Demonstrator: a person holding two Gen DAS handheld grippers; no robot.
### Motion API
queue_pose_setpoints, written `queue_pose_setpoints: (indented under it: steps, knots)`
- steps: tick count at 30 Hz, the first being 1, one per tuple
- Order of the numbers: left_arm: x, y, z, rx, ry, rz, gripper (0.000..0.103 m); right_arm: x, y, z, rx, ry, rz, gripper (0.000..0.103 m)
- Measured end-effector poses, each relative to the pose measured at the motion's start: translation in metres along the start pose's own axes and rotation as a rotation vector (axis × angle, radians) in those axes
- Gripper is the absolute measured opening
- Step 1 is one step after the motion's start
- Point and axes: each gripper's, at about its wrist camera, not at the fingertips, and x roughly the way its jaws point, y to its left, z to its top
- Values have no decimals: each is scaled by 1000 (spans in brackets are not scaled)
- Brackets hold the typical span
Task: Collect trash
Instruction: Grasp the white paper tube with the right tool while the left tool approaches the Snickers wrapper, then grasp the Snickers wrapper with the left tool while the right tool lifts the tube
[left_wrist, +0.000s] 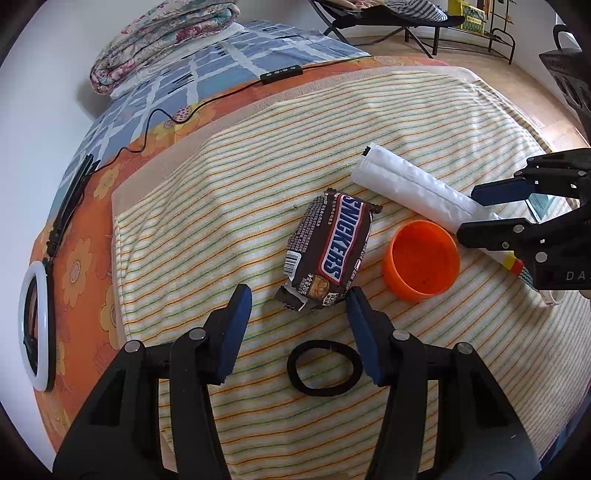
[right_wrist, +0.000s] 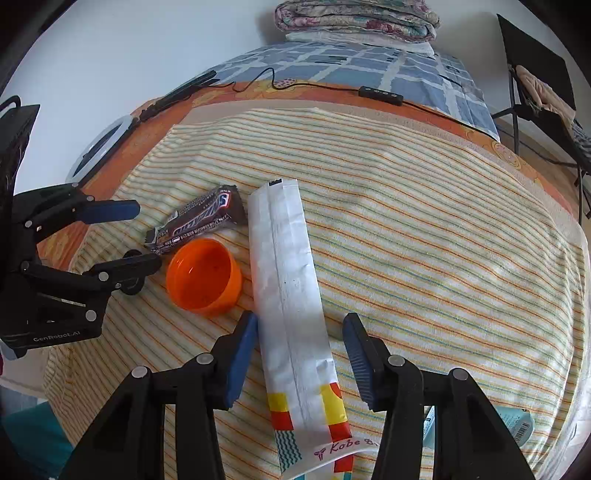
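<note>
My left gripper (left_wrist: 299, 295) hangs released at lower centre, jaws astride the near end of the Snickers wrapper (left_wrist: 328, 247) without pressing it; a hair tie (left_wrist: 324, 369) lies below; the orange cup (left_wrist: 421, 256) sits right of it; my right gripper (right_wrist: 300, 325) straddles the white bag (right_wrist: 291, 295), unclenched, left pad just beside it, on the striped towel (right_wrist: 443, 240).
</note>
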Motion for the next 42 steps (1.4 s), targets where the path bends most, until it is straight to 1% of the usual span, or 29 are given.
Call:
queue_pose_setpoints:
  steps: [4, 5, 8, 9, 10, 12, 13, 14, 15, 18, 21, 22, 23, 24, 25, 26, 28, 30, 31, 33, 34, 36, 38, 40, 42]
  knots:
    - [9, 2, 9, -1, 5, -6, 56, 5, -8, 7, 38, 1, 20, 49]
    - [12, 1, 11, 5, 7, -5, 56, 5, -8, 8, 42, 2, 29, 51]
    - [17, 0, 16, 6, 2, -6, 54, 8, -2, 9, 15, 8, 16, 53]
    - [18, 0, 18, 0, -1, -12, 44, 9, -1, 11, 2, 8, 0, 52]
    - [19, 1, 19, -8, 1, -21, 38, 10, 0, 12, -9, 11, -17, 49]
    - [20, 2, 21, -21, 1, -37, 16, 12, 2, 14, -26, 4, -54, 36]
    - [21, 2, 22, -23, 1, -43, 11, 12, 1, 15, -23, 1, -54, 35]
    - [21, 2, 22, -27, 1, -48, 7, 12, -1, 17, -9, -3, -43, 31]
    - [20, 3, 22, -31, 0, -50, 7, 11, -4, 18, 10, -10, -30, 26]
    - [17, 1, 20, -17, -13, -46, 6, 8, -16, 22, 87, -45, 46, 18]
    - [12, 0, 15, 12, -13, -30, 7, 2, -25, 21, 165, -100, 120, 18]
    - [11, 2, 14, 9, -3, -28, 9, 0, -27, 21, 179, -113, 128, 18]
    - [9, 4, 12, 0, 0, -26, 19, -2, -28, 20, 188, -128, 137, 18]
    - [6, 7, 12, -10, -10, -28, 33, -6, -29, 20, 200, -150, 145, 18]
    - [3, 10, 11, -18, -19, -31, 39, -9, -32, 19, 213, -176, 158, 18]
    - [0, 12, 12, -24, -28, -29, 43, -12, -33, 19, 227, -193, 166, 18]
    - [-5, 13, 16, -34, -43, -38, 43, -17, -37, 19, 246, -216, 183, 18]
    - [-9, 13, 23, -40, -60, -47, 43, -20, -38, 20, 249, -229, 177, 18]
    - [-9, 11, 27, -43, -61, -54, 44, -23, -39, 20, 251, -252, 192, 18]
    - [-3, 8, 35, -51, -49, -79, 45, -30, -39, 21, 245, -288, 195, 18]
    - [1, 8, 39, -65, -42, -88, 45, -33, -38, 22, 244, -308, 205, 18]
    - [15, 8, 48, -109, -14, -130, 45, -38, -38, 25, 240, -330, 197, 18]
    - [28, 9, 55, -158, 11, -169, 45, -42, -36, 26, 228, -338, 188, 18]
    - [39, 5, 60, -175, 28, -206, 45, -45, -37, 27, 218, -341, 178, 18]
    - [44, 1, 63, -173, 29, -203, 45, -47, -38, 25, 212, -344, 174, 18]
